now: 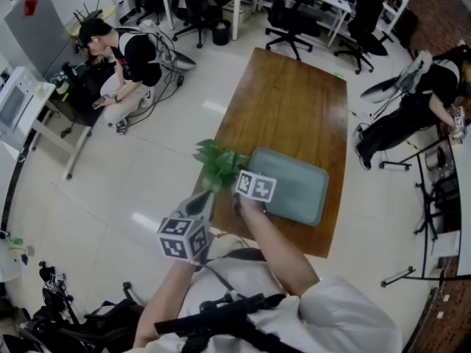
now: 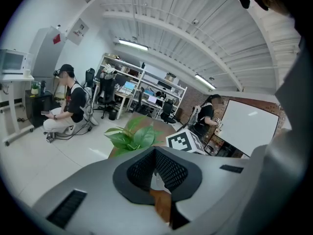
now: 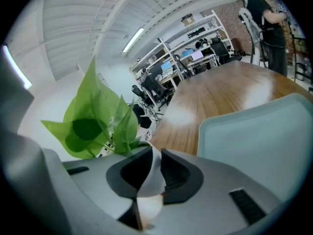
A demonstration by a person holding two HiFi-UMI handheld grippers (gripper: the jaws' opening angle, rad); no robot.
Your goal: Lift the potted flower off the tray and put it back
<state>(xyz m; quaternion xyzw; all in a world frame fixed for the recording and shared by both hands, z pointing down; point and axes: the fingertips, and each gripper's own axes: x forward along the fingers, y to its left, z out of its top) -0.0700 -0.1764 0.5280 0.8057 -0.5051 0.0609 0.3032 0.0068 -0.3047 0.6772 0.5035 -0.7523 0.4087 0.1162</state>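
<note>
The potted flower's green leaves (image 1: 219,164) show at the wooden table's (image 1: 294,101) near left corner, just left of the pale green tray (image 1: 294,190), which lies bare. In the right gripper view the white pot's rim (image 3: 150,173) runs between the jaws, and my right gripper (image 3: 152,174) is shut on it, with the leaves (image 3: 93,124) rising at the left and the tray (image 3: 259,141) at the right. Whether the pot rests on the wood is hidden. My left gripper (image 2: 155,173) hangs shut on nothing just short of the plant (image 2: 132,136), near the table's left edge.
A person crouches on the floor at the far left (image 1: 121,57), and another stands by equipment at the right (image 1: 419,101). Office chairs (image 1: 294,20) and desks line the far end. The table's near edge is close under my arms.
</note>
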